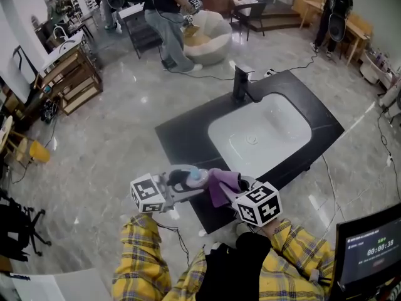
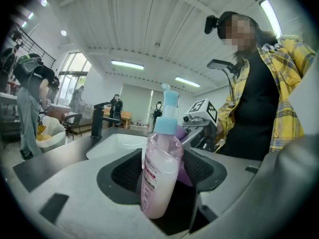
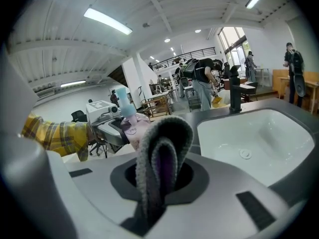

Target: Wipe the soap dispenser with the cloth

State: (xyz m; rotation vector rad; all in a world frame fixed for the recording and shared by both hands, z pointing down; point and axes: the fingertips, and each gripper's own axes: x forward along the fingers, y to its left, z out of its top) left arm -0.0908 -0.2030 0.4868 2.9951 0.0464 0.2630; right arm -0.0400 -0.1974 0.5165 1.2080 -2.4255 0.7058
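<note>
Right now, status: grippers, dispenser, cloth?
Left gripper shut on soap dispenser, held in the air. Right gripper shut on cloth, cloth close beside the dispenser. Nothing between them.

Pink soap dispenser (image 2: 160, 176) with a light blue pump (image 2: 168, 114), purple-grey cloth (image 3: 159, 168), yellow plaid sleeves (image 1: 141, 256), white sink (image 1: 279, 127) in a black table (image 1: 182, 137).
</note>
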